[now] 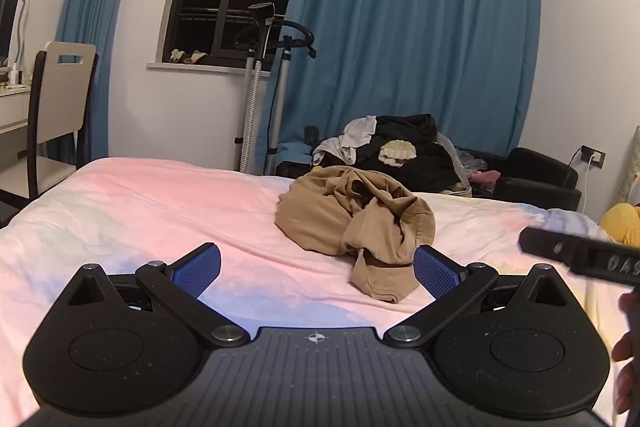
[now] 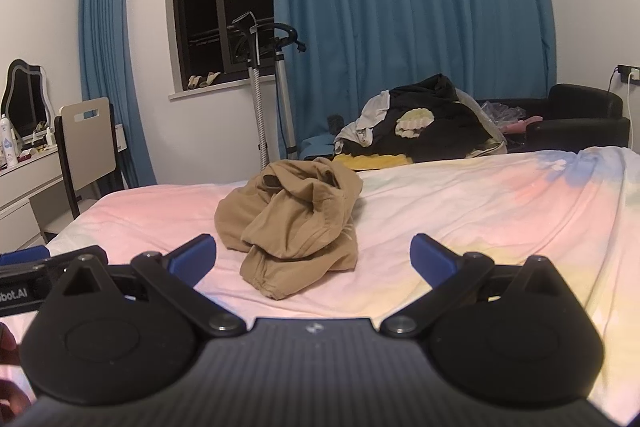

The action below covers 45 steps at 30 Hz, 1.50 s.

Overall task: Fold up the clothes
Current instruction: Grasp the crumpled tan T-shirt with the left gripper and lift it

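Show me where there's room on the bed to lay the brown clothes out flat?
The bed is bare left of the brown clothes, out to the edge by the chair. It is also bare right of them in the right wrist view, toward the sofa. The clothes pile crowds the far side. Both the left gripper and the right gripper are open, holding nothing.

Right gripper [image 1: 580, 257] blurred, cut off at frame edge.

Bare bed [image 2: 480, 211] lower right and left of frame; only crumpled tan garment [image 2: 292, 215] blocking centre.
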Tool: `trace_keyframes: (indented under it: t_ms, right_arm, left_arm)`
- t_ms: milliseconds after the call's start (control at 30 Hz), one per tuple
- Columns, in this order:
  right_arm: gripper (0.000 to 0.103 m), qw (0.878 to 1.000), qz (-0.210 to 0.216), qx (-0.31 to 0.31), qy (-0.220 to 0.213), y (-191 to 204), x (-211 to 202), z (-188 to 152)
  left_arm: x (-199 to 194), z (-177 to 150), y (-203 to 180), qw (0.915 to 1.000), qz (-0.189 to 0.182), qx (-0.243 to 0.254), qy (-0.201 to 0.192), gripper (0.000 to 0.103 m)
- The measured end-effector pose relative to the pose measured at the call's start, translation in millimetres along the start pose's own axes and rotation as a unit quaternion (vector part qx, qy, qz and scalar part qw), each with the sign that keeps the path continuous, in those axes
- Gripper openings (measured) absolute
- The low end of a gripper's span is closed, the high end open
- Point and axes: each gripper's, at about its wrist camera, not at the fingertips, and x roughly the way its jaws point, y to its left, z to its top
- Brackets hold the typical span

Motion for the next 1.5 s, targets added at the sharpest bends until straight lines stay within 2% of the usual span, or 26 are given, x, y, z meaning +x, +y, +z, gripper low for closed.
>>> trace_keyframes:
  t_ms: [267, 333, 500, 667, 700, 733, 767, 800, 900, 1033, 1200, 1333, 1433, 1500]
  right_arm:
    - [0.103, 0.999, -0.023, 0.037, -0.022, -24.5, -4.8, 15.2]
    - [0.103, 0.998, -0.031, 0.041, -0.024, -31.6, -2.8, 17.4]
    - [0.103, 0.997, -0.033, 0.054, -0.031, -49.5, 3.0, 15.9]
    - [0.103, 0.997, -0.024, 0.069, -0.014, -61.1, 19.8, 7.8]
    - [0.103, 0.997, -0.021, 0.074, -0.01, -63.8, 23.4, 5.5]
    - [0.103, 0.997, -0.018, 0.076, -0.006, -66.6, 26.8, 3.1]
    - [0.103, 0.997, -0.017, 0.077, -0.004, -69.0, 30.3, 0.9]
    - [0.103, 0.997, -0.017, 0.077, -0.002, -71.3, 33.7, -1.2]
    - [0.103, 0.996, -0.017, 0.085, 0.002, -77.7, 45.7, -1.2]
    - [0.103, 0.994, -0.023, 0.102, -0.01, -86.4, 49.9, 1.4]
    - [0.103, 0.993, -0.019, 0.114, -0.025, -89.3, 40.7, 7.8]
    - [0.103, 0.994, -0.009, 0.104, -0.041, -83.6, 27.0, 15.1]
    - [0.103, 0.994, 0.006, 0.096, -0.049, -77.7, 15.6, 19.0]
    - [0.103, 0.994, 0.015, 0.098, -0.048, -74.3, 9.4, 19.3]
  left_arm:
    - [64.5, 8.0, -20.2, 0.998, -0.028, 0.034, 0.045, 0.103]
    - [90.0, 12.2, -25.3, 0.9969, -0.045, 0.032, 0.055, 0.103]
    - [161.7, 14.8, -39.1, 0.994, -0.062, -0.007, 0.09, 0.103]
    - [215.6, 4.3, -53.2, 0.9922, -0.061, -0.003, 0.108, 0.1]
    - [221.5, 1.8, -54.7, 0.9918, -0.061, -0.002, 0.113, 0.093]
    - [227.0, -0.6, -56.2, 0.9914, -0.06, 0.0, 0.117, 0.077]
    - [232.6, -3.0, -57.8, 0.991, -0.058, 0.002, 0.121, 0.067]
    - [230.8, -3.0, -58.4, 0.9911, -0.06, 0.002, 0.119, 0.047]
    - [220.0, -0.4, -59.2, 0.9916, -0.071, 0.002, 0.108, 0.026]
    - [183.2, 10.7, -60.4, 0.991, -0.101, 0.021, 0.085, 0.018]
    - [123.1, 24.4, -56.8, 0.9865, -0.148, 0.017, 0.069, 0.016]
    - [68.0, 25.7, -56.9, 0.9788, -0.19, 0.025, 0.073, 0.016]
    - [38.6, 11.5, -59.2, 0.9725, -0.212, 0.024, 0.094, 0.016]
    - [29.0, -5.5, -61.2, 0.9705, -0.212, 0.029, 0.111, 0.016]
